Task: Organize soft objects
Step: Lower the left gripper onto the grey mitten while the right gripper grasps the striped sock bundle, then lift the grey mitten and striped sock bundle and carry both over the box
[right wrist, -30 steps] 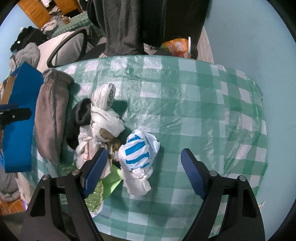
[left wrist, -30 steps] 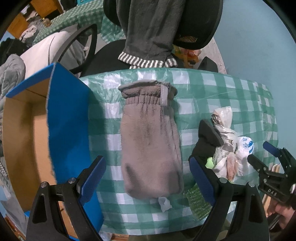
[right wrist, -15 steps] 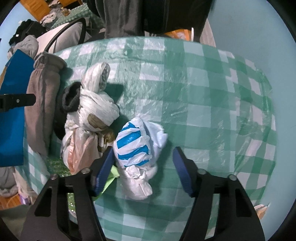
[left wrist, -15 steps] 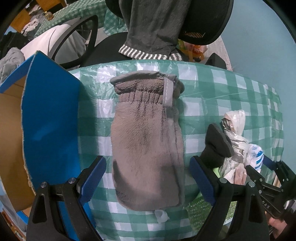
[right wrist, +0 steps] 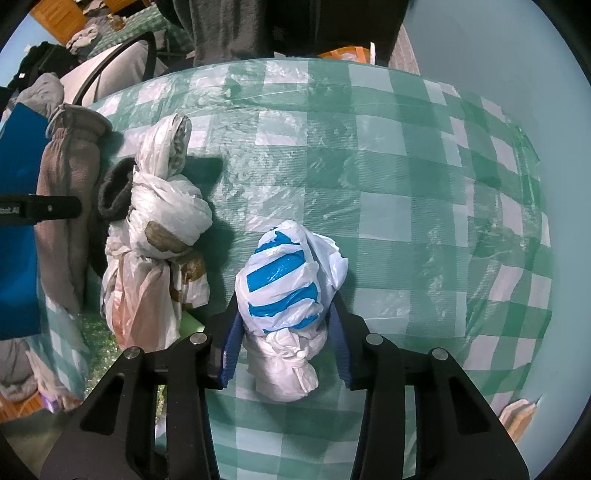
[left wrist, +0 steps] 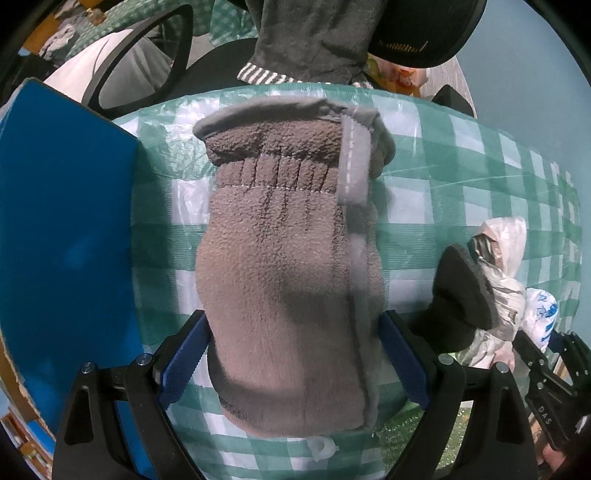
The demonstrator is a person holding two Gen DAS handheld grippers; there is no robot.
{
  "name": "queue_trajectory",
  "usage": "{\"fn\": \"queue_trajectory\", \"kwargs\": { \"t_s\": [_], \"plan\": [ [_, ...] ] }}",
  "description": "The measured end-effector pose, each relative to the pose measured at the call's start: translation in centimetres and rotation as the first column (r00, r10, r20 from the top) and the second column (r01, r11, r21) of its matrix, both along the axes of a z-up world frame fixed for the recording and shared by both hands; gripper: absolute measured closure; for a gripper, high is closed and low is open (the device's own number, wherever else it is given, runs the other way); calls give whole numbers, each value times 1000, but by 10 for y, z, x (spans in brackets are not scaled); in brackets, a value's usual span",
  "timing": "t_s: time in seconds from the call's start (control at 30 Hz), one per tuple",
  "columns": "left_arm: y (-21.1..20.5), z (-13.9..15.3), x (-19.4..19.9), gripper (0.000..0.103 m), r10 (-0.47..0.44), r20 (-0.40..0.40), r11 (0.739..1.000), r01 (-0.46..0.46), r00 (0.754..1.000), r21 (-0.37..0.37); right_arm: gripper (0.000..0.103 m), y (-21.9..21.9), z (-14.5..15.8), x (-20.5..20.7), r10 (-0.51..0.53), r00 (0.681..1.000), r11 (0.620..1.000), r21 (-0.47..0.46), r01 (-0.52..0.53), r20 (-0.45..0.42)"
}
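From the left wrist view, the worktop wears a green-and-white checked plastic cloth. A blue-faced cardboard box stands at its left edge, and behind it sits a black office chair with a dark garment with a striped hem draped over it; the wall beyond is pale blue. A grey fleece mitten lies lengthwise on the cloth, cuff away from the camera. The left gripper straddles it with jaws spread wide, blue pads at either flank of the fleece (I cannot tell whether they actually touch it). A second earlier the mitten sat smaller and farther off; the gripper has come down over it.

From the right wrist view, the same checked cloth runs to a rounded far edge, with the chair and clutter behind. A knotted white-and-blue striped plastic bag lies near the front of the worktop, and a bundle of knotted pale bags with a dark sock lies just to its left. The right gripper has just been closing its jaws: the pads now press both sides of the striped bag, where earlier they stood well clear.
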State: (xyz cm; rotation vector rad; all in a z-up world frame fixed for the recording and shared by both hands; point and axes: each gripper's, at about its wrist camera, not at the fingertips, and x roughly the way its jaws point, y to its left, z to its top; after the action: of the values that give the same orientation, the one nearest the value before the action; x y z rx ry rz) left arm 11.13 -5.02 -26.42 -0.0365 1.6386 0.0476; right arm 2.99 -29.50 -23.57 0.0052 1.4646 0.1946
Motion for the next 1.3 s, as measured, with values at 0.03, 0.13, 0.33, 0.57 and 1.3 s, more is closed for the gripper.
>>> {"fn": "queue_trajectory", "kwargs": {
  "t_s": [0.03,0.13,0.33,0.57,1.3],
  "plan": [
    [0,-1,0,10,4,-2,1000,-4,1000,-4,61,-1,-1,0,1,1000,1000,1,-1,-1],
    [5,-5,2,10,21,-9,999,-21,1000,-27,62,4,1,-1,1,1000,1000,4,-1,-7],
    [8,-9,1,28,31,-5,998,-31,1000,-53,62,0,8,2,8,1000,1000,-1,-8,-1],
    [10,-3,-1,61,17,15,995,-15,1000,-100,62,0,20,3,8,1000,1000,-7,-8,16],
    [-1,71,-23,75,-133,166,990,139,977,-28,62,10,67,5,59,993,998,-14,-58,100]
  ]
}}
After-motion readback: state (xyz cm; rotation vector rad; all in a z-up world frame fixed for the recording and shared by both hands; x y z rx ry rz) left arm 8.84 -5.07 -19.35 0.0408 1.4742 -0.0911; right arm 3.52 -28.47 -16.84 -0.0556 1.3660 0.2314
